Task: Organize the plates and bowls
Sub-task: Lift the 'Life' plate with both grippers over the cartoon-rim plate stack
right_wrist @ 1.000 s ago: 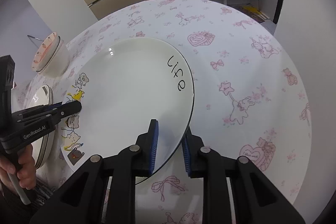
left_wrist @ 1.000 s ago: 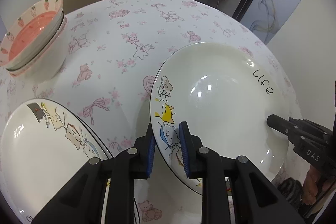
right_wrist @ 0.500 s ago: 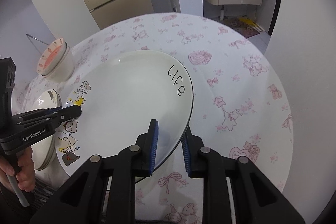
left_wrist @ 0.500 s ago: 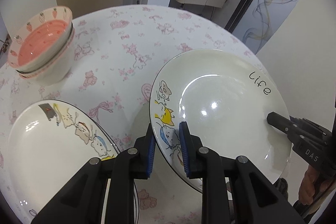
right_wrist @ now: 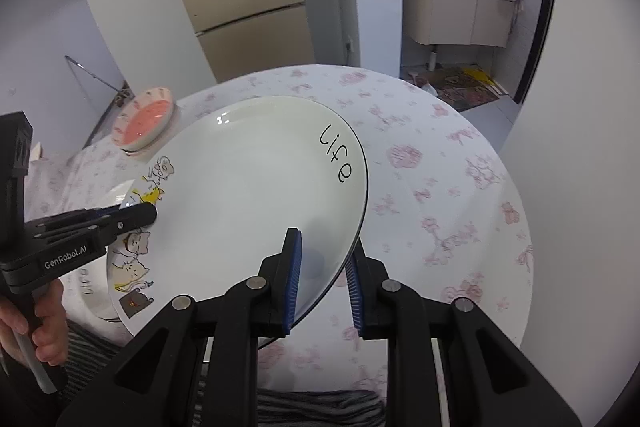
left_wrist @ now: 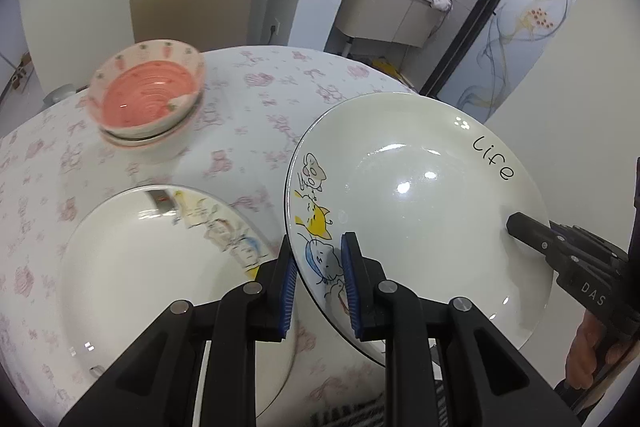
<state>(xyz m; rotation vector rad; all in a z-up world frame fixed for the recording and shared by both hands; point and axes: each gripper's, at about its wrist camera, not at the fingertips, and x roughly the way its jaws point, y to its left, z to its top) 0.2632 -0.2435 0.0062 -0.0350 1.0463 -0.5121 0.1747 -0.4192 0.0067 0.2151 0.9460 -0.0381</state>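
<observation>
Glossy round white plate (left_wrist: 420, 195), thin dark rim, cat drawings and "life" script, held tilted above the table (left_wrist: 248, 115); left gripper (left_wrist: 318, 283) clamps its near-left rim with ribbed blue pads (left_wrist: 287, 291); right gripper (right_wrist: 323, 283) clamps the opposite rim; second glazed cartoon plate (left_wrist: 160, 275) lies flat at near left; stacked pink-glazed bowls (left_wrist: 148, 99) sit far left on pink-printed cloth.

Left gripper (left_wrist: 318, 279) clamped on cat-printed rim of the plate (left_wrist: 420, 203), right gripper (right_wrist: 322, 281) pinching opposite rim, both raised above the table's near edge, bare hand (right_wrist: 38, 323) gripping left handle.
</observation>
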